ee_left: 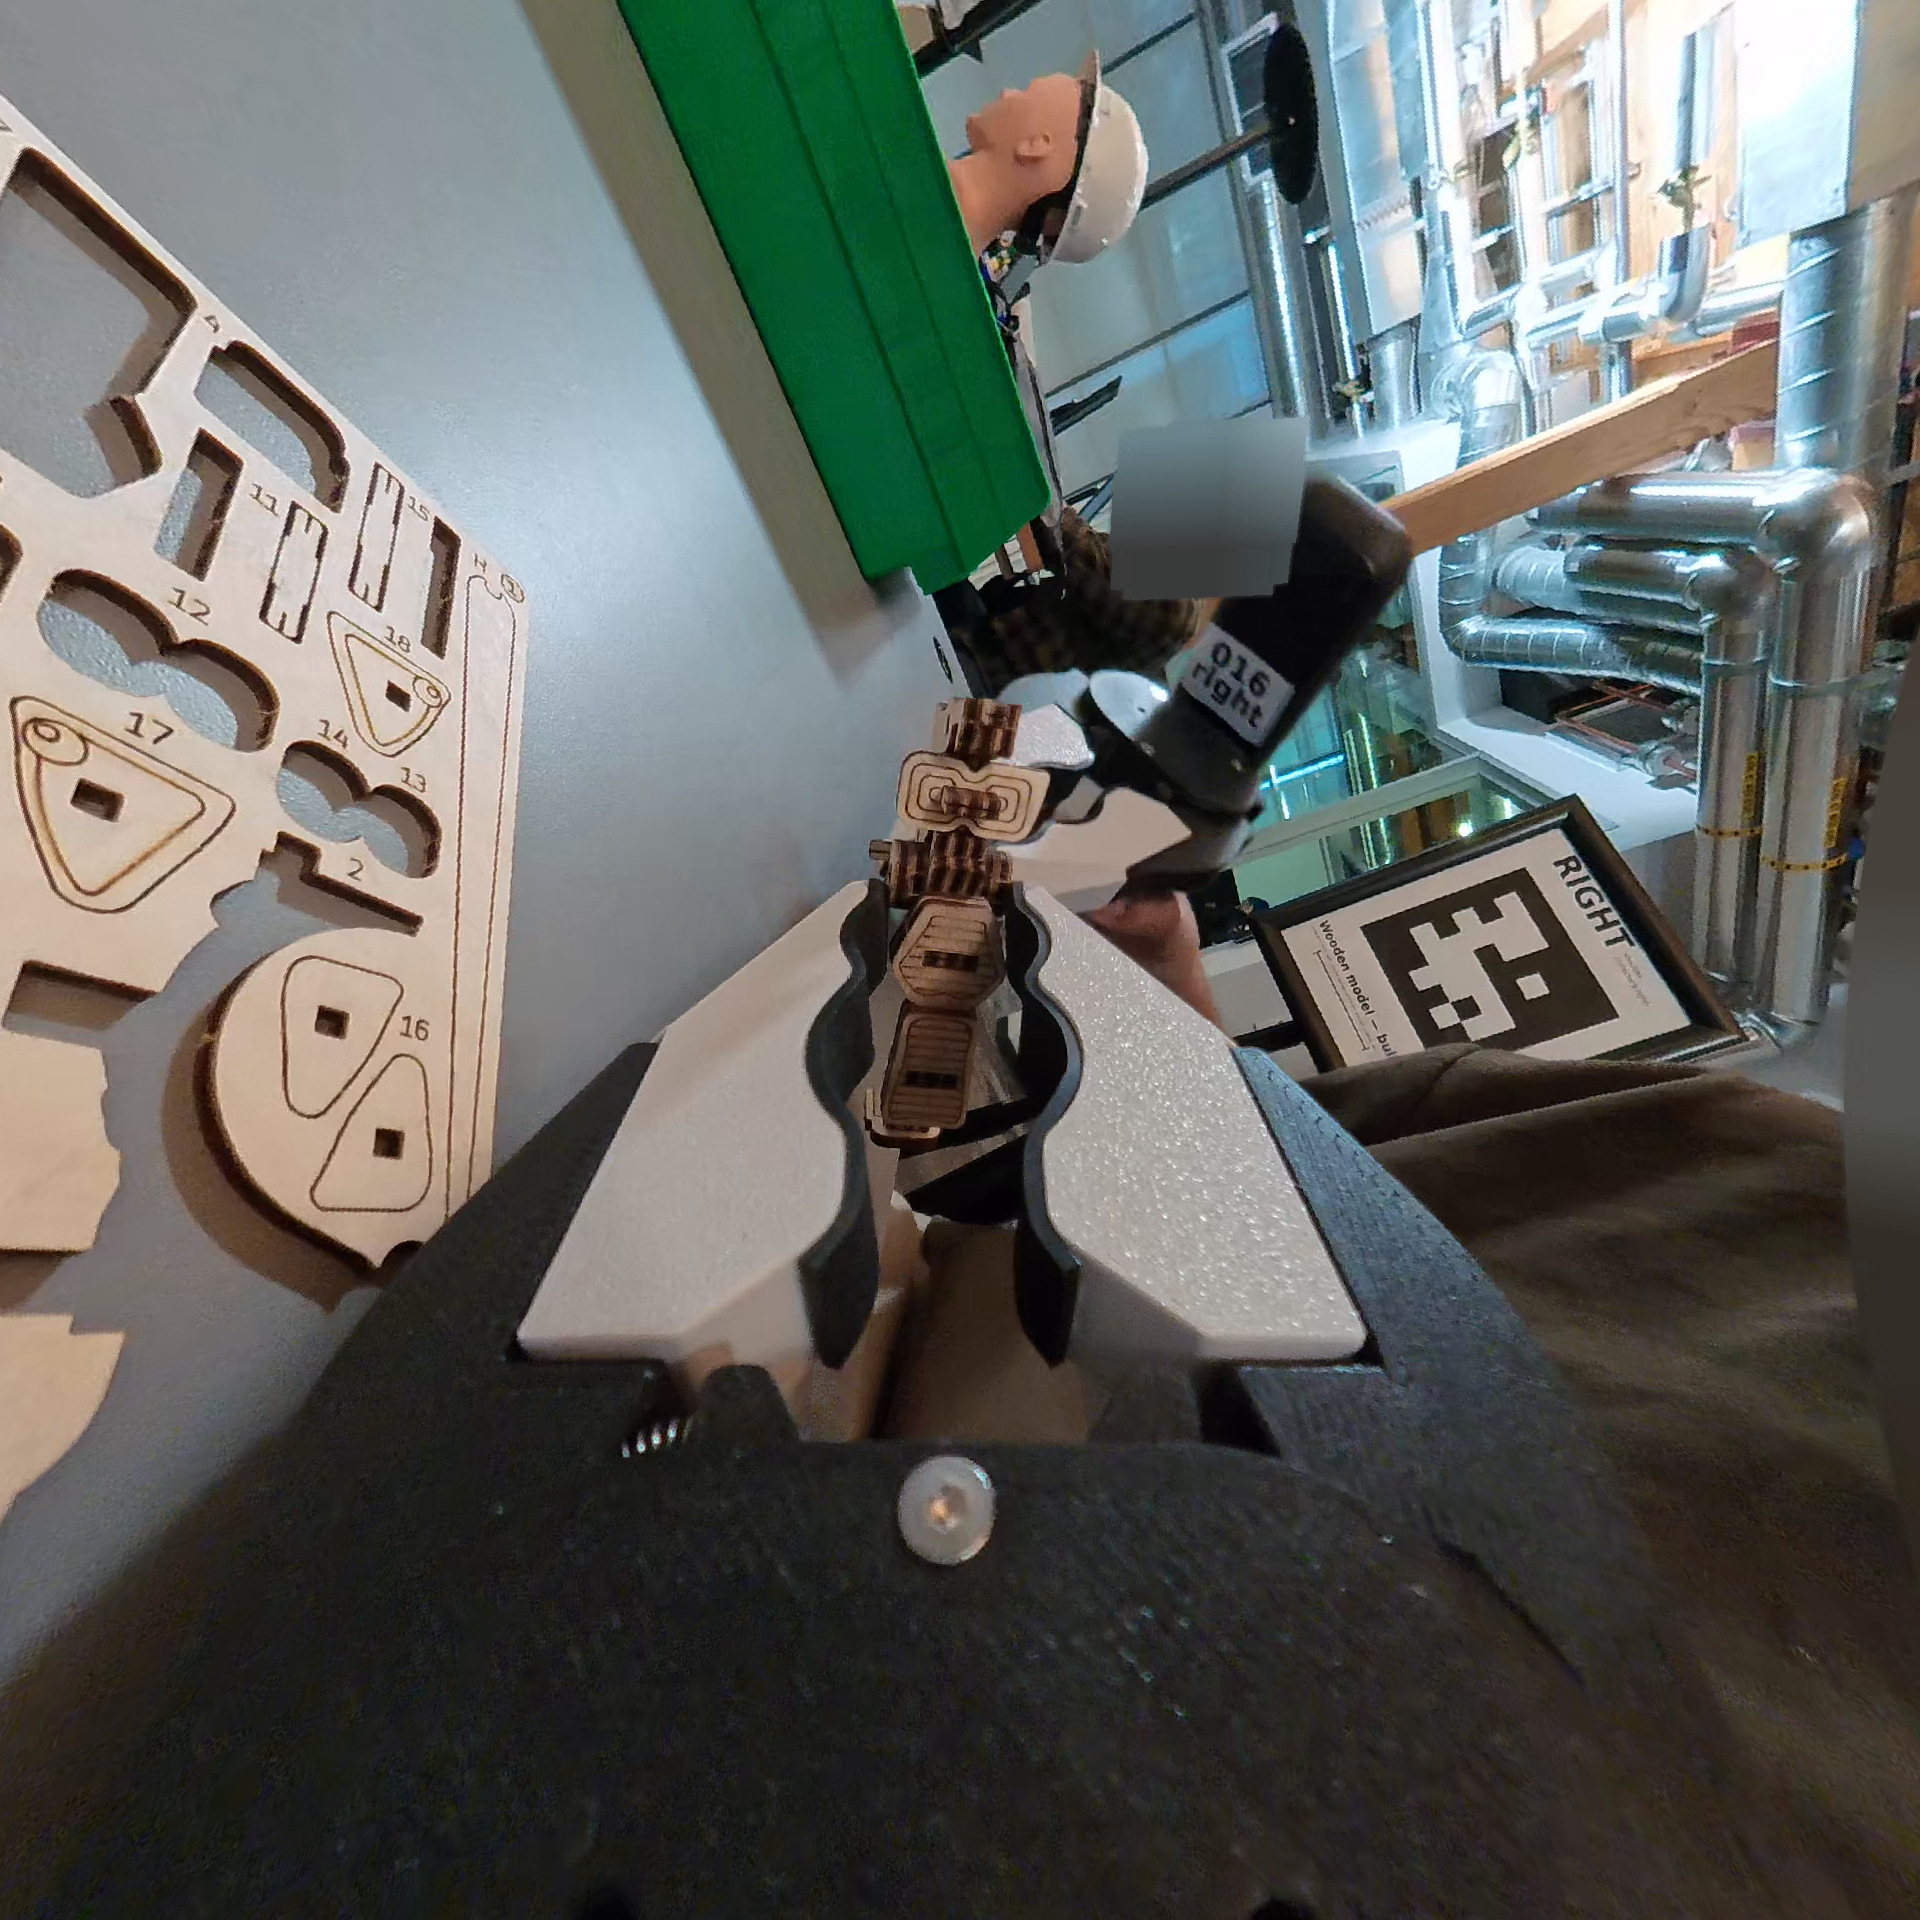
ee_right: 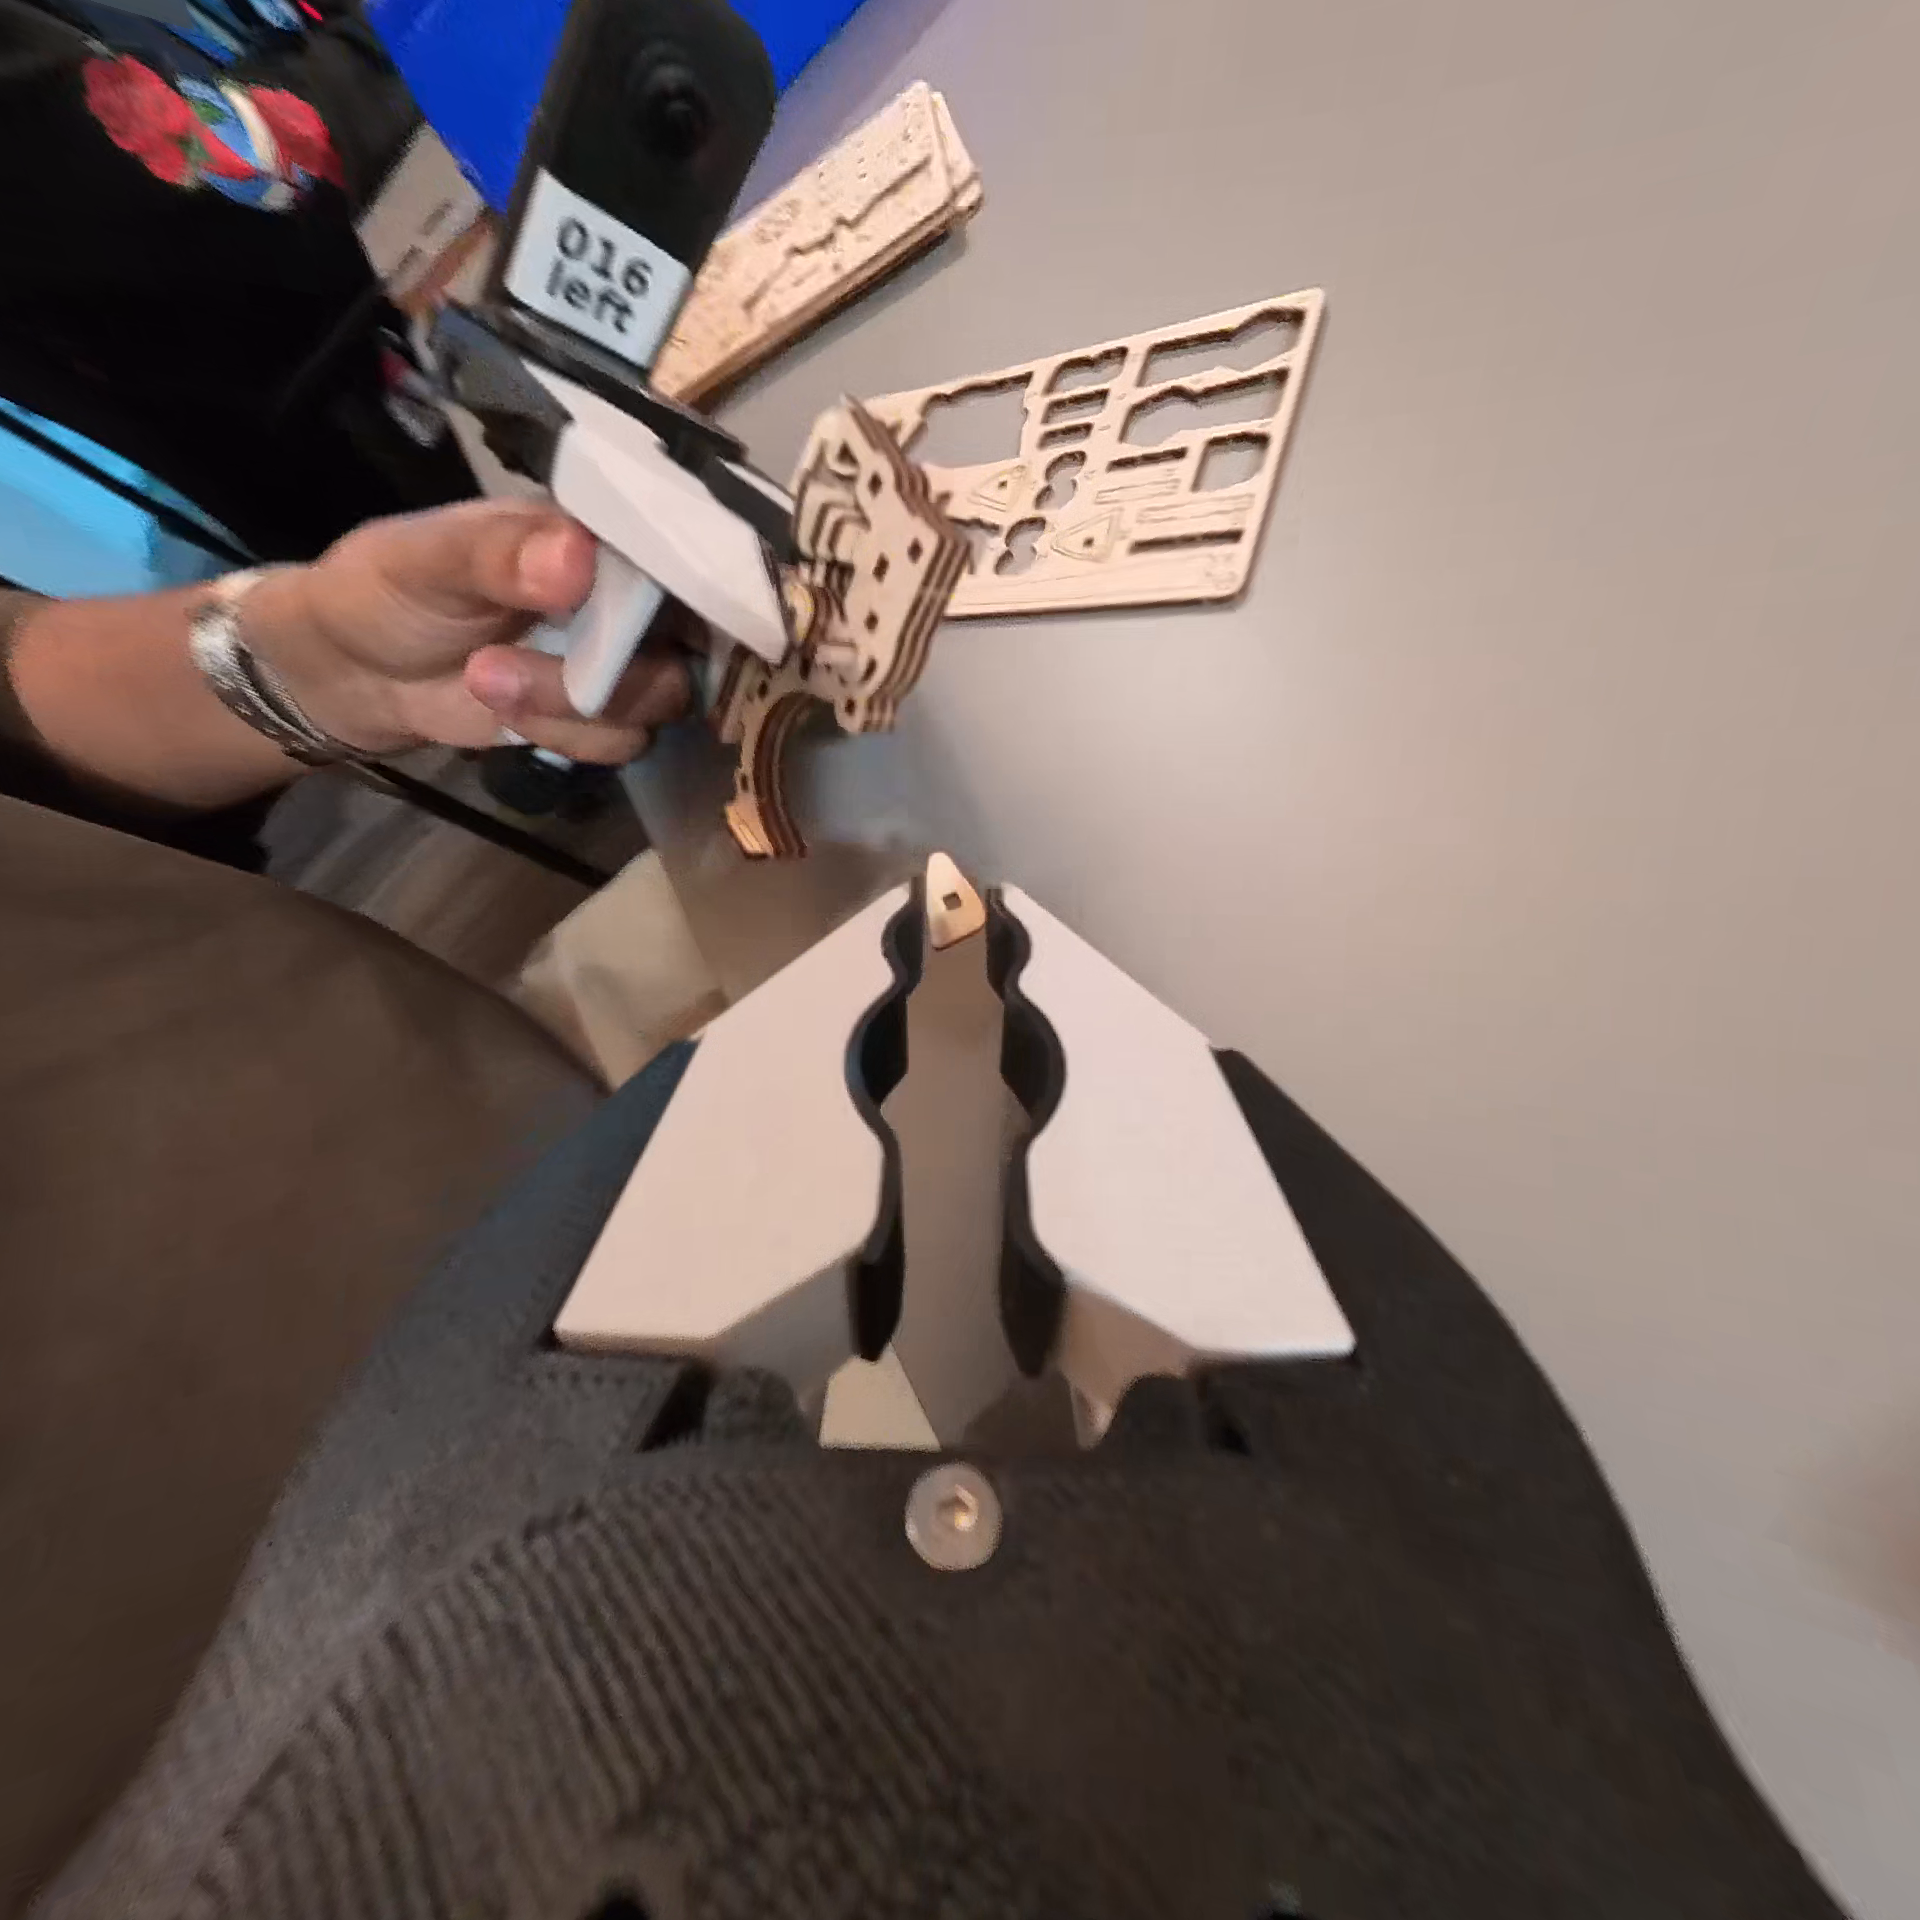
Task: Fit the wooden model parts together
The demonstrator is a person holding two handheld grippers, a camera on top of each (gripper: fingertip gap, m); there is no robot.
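Left wrist view, left to right: a laser-cut wooden parts sheet (ee_left: pixel 239 748), many outlines already empty, lies on the grey bench (ee_left: pixel 582 312) at the left of the frame. At centre, the left hand-held gripper (ee_left: pixel 945 925) is closed on the layered wooden model (ee_left: pixel 951 914), which stands up past its fingertips. Just right of the model's top, the right hand-held gripper (ee_left: pixel 1049 821) reaches in from the upper right. A framed marker card (ee_left: pixel 1496 945) stands at the right edge.

Right wrist view, left to right: a hand (ee_right: pixel 436 634) at the left holds the left hand-held gripper (ee_right: pixel 779 592), clamped on the wooden model (ee_right: pixel 862 592) above the bench (ee_right: pixel 1507 831). At centre, the right hand-held gripper (ee_right: pixel 951 914) pinches a small wedge-shaped wooden piece (ee_right: pixel 951 904) at its tips, near the model but apart from it. The parts sheet (ee_right: pixel 1122 457) lies beyond, upper right of centre.
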